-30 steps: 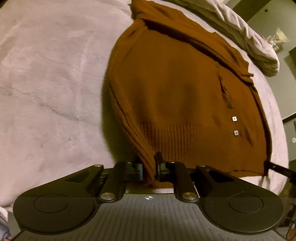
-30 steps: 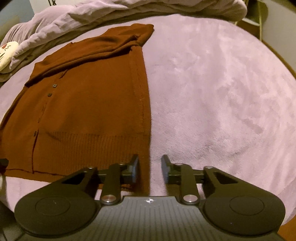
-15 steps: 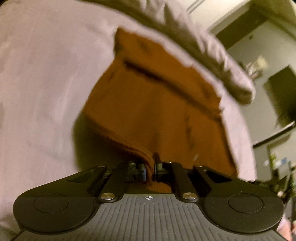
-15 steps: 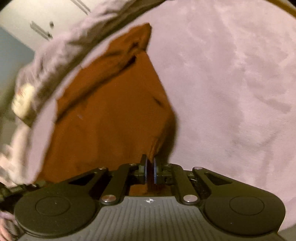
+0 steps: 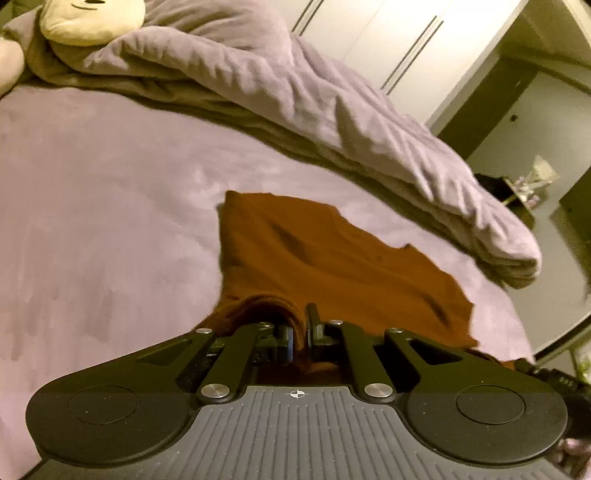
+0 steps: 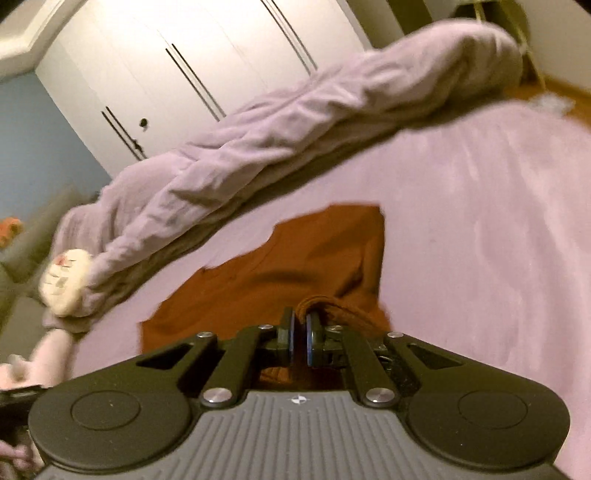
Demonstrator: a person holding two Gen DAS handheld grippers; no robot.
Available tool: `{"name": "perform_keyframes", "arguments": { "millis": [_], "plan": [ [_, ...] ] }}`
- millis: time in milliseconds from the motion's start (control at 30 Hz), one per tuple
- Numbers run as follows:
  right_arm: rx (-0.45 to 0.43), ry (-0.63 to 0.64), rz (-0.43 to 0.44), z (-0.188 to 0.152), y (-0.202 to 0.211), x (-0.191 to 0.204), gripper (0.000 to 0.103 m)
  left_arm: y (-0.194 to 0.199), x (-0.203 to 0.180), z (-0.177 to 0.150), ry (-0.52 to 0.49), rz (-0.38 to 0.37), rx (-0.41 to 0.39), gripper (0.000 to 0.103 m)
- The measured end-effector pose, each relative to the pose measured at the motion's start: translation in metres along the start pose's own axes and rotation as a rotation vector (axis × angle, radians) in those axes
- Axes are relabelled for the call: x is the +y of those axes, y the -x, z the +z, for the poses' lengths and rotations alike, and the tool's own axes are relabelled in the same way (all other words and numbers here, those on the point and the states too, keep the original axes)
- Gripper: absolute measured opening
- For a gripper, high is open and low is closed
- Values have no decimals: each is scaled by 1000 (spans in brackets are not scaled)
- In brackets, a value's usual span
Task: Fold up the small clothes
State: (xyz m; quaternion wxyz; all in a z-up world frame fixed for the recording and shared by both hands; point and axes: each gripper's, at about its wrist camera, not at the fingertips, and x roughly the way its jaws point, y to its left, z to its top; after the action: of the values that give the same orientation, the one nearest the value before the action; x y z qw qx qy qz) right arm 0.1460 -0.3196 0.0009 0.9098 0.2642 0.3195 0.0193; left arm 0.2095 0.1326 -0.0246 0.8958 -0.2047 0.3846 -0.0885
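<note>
A rust-brown knitted cardigan (image 5: 332,258) lies on the lilac bed cover (image 5: 92,203). Its far part rests flat while its near hem is lifted. My left gripper (image 5: 300,325) is shut on the hem's left corner, and the knit bunches up between its fingers. In the right wrist view the same cardigan (image 6: 314,251) reaches away from me, and my right gripper (image 6: 299,325) is shut on the hem's right corner. Both grippers point down at a slant over the garment. The lifted cloth hides the cardigan's buttons.
A rumpled lilac duvet (image 5: 295,92) lies in a long roll across the far side of the bed. A cream plush toy (image 5: 88,18) sits at its end. White wardrobe doors (image 6: 166,74) stand behind. Bare bed cover (image 6: 498,221) spreads to the right.
The right gripper closed on the hem's right corner. Both grippers rose and moved toward the cardigan's collar with the hem, so the near half has lifted and less of the garment lies flat.
</note>
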Motion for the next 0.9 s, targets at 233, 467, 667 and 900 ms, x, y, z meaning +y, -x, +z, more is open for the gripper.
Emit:
{"name": "perform_keyframes", "arguments": {
  "millis": [233,467,667,900],
  "plan": [
    [-1,210,-128,-2,-45,10,6,-36,5,-4,-97,167,-3,33],
    [-29,347,-120,-9,-36,-5,43,-33,35,-16,-187,119,-22,85],
    [69,445,-112,-16,-60,-6,44,-60,34,-18,-215,73,62,84],
    [134,450,-104,-11,-87,-7,44,-84,30,-17,-201,93,140,53]
  ]
}}
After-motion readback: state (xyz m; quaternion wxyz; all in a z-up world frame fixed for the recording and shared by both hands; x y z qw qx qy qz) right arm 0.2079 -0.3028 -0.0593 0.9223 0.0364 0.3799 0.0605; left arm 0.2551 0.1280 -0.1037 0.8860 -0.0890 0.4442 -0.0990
